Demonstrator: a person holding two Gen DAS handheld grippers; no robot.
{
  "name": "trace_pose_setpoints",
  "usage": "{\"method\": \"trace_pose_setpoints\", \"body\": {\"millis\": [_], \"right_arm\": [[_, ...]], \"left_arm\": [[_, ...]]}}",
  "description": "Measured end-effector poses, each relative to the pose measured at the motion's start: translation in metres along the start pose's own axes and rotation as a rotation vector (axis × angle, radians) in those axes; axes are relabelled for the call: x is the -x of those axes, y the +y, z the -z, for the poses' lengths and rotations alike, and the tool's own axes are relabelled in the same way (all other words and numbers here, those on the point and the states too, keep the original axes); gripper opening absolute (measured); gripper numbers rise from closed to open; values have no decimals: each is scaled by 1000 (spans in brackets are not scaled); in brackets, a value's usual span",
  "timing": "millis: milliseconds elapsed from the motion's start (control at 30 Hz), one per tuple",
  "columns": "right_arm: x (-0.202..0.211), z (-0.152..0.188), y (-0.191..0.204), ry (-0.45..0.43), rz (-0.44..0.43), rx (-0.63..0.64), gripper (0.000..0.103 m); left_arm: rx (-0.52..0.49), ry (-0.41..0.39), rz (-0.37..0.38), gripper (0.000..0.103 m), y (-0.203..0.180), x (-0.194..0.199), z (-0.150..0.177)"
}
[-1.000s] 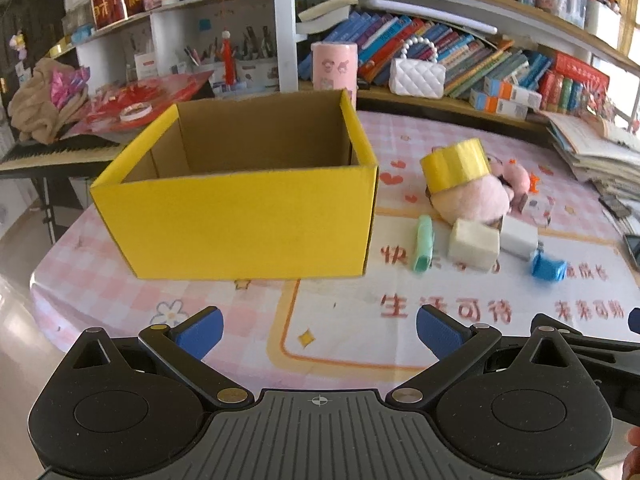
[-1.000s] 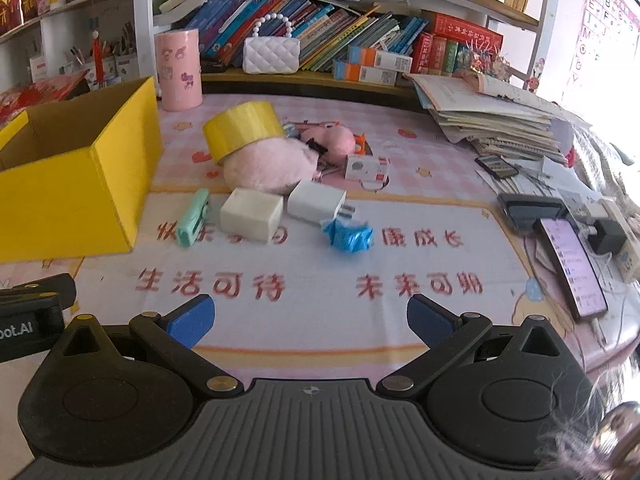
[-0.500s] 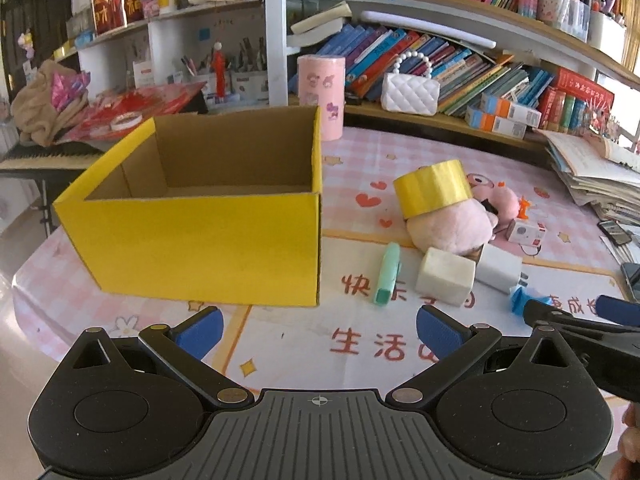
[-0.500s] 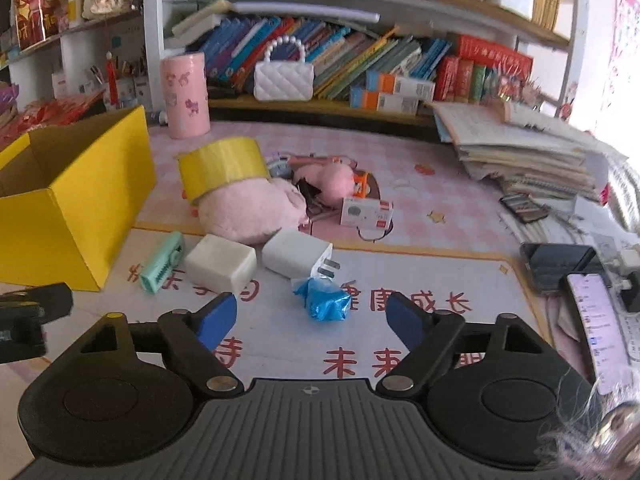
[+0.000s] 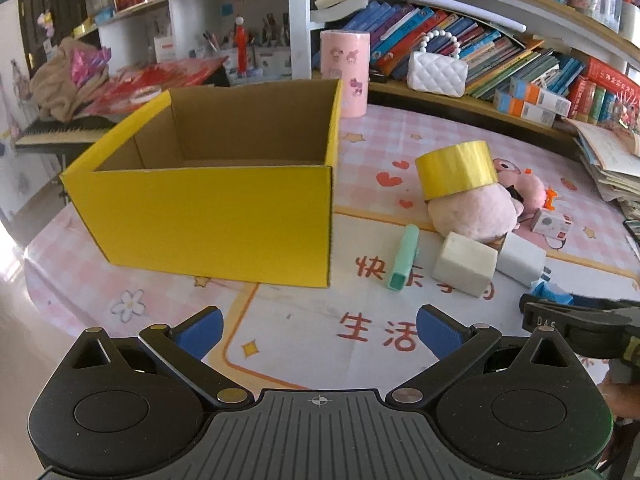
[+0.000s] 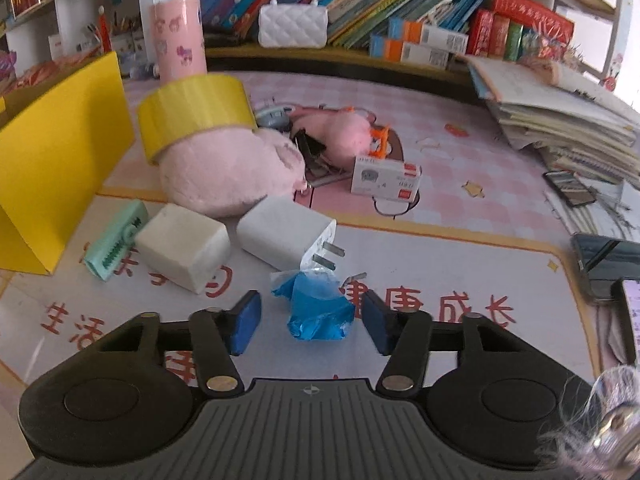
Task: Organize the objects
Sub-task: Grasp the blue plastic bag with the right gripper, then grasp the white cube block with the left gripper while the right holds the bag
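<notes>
An empty yellow cardboard box (image 5: 224, 204) stands on the table, ahead of my left gripper (image 5: 318, 330), which is open and holds nothing. To the box's right lie a mint green clip (image 5: 403, 258), a cream block (image 5: 466, 264), a white charger (image 6: 286, 236), a pink plush toy (image 6: 224, 172) with a yellow tape roll (image 6: 196, 110) leaning on it, and a crumpled blue wrapper (image 6: 318, 310). My right gripper (image 6: 310, 322) straddles the blue wrapper. Its jaws are closing, and a gap shows between each pad and the wrapper.
A small white carton (image 6: 386, 176) and a second pink plush (image 6: 344, 130) lie behind the pile. Stacked papers (image 6: 560, 100) and phones (image 6: 604, 264) crowd the right edge. A pink canister (image 5: 345, 72), a white handbag (image 5: 438, 72) and bookshelves stand at the back.
My right gripper has moved forward and down to the blue wrapper, and its jaws have narrowed around it. The left gripper has shifted slightly, so the box sits further left in its view.
</notes>
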State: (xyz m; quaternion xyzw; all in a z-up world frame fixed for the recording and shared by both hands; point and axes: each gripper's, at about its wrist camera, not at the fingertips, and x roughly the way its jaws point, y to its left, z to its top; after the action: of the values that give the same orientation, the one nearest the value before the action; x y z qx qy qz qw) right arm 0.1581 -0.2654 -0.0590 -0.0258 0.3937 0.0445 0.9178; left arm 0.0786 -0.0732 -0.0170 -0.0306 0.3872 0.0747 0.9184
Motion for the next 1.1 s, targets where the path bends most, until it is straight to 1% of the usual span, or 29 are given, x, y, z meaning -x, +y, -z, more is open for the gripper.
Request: {"method": "trace_pose_setpoints", "body": {"millis": [33,67,167,267,367,400,500,600,800,833,867,900,1000,1100], "right_arm": [[-2,0,-3,7,-14,-3,35],[-2,-1,-7,10,-34,-14,31],[9,-5,-23,3,-89,-76,31],[28,-10,-37,-47,-107,-101,31],[45,-11,-49,-78,-115,-112,31],[50,-11,-52,-86,-116,-115,31],[59,-9,-62,-99,-109,-128,32],[62,-7,-67,-106,-111,-129,32],[65,-2,-66,-97,-122,-96,31],[66,-1,-65,-97,-125,-87,31],[68,0,-63,-98,-126,-78,31],[69,1,-62,-100,-126,-71,31],[74,4,-57,-103,-120,-56,31],[78,8,-51,-98,-111,-68,31]], "left_arm": [[1,2,11,103,-2,-1,0],[2,7,24,103,-5,-2,-1],[0,28,60,103,-20,-9,-6],[-36,23,119,100,-39,-18,-11],[-93,23,158,92,-64,-30,-17],[-111,20,162,87,-70,-34,-19],[-177,9,161,79,-90,-49,-22],[-216,18,159,72,-100,-65,-25],[-273,27,158,68,-111,-89,-23],[-270,36,160,65,-110,-93,-22],[-263,47,164,59,-109,-97,-22],[-255,48,166,56,-108,-98,-21],[-247,37,189,50,-103,-94,-20],[-215,20,244,48,-91,-74,-17]]}}
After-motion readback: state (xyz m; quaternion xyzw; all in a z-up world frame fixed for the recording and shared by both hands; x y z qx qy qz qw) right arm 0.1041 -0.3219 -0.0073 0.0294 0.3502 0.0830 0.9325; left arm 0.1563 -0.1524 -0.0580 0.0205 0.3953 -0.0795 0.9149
